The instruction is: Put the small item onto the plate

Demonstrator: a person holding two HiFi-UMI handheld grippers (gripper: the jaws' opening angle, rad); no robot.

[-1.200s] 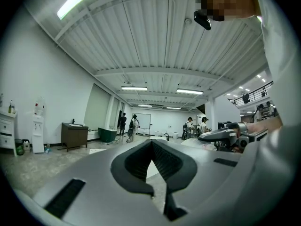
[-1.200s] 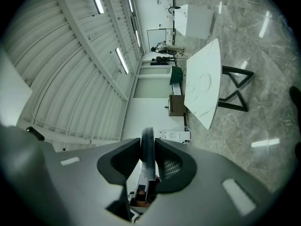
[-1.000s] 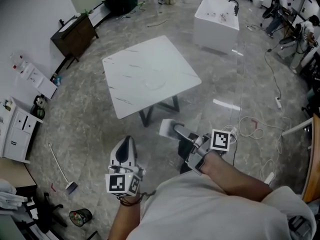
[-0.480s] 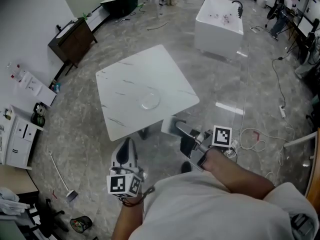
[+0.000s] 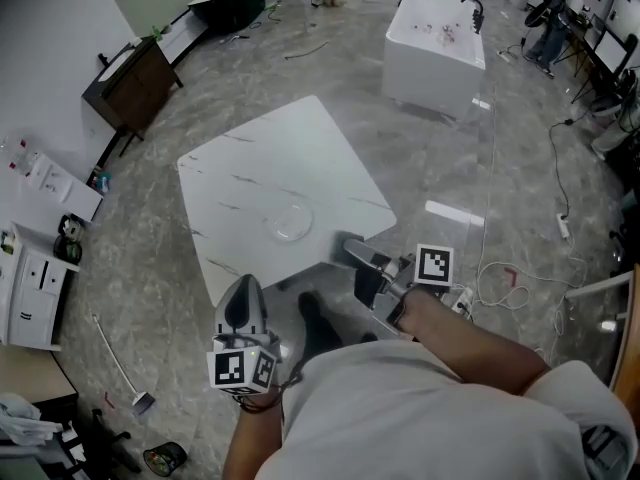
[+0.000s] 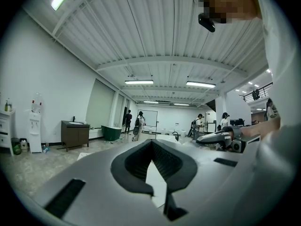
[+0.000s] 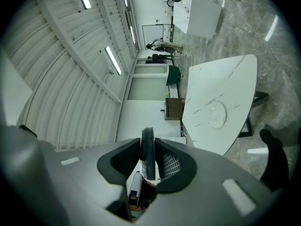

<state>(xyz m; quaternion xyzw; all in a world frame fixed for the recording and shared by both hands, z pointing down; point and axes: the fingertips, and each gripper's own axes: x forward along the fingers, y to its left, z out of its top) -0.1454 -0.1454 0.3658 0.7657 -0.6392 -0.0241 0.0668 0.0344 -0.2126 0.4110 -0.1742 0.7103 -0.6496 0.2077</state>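
Observation:
A clear glass plate (image 5: 292, 223) lies near the front edge of the white marble table (image 5: 250, 163); the right gripper view also shows this plate (image 7: 217, 114) on the table (image 7: 230, 74). My right gripper (image 5: 345, 252) hovers just off the table's near corner, shut on a thin dark small item (image 7: 147, 153) that stands edge-on between its pads. The item is hidden in the head view. Lower left, over the floor, my left gripper (image 5: 243, 293) is shut with nothing in it; the left gripper view shows this gripper (image 6: 153, 168) pointing level across the room.
A white bathtub (image 5: 435, 38) stands beyond the table and a dark cabinet (image 5: 125, 83) at the back left. Cables (image 5: 505, 278) trail over the floor at right. A white cupboard (image 5: 25, 283) is at the left wall. My shoe (image 5: 312, 318) is by the table's leg.
The table and plate have drawn nearer to me and to both grippers. The right gripper still grips the item; the left stays shut.

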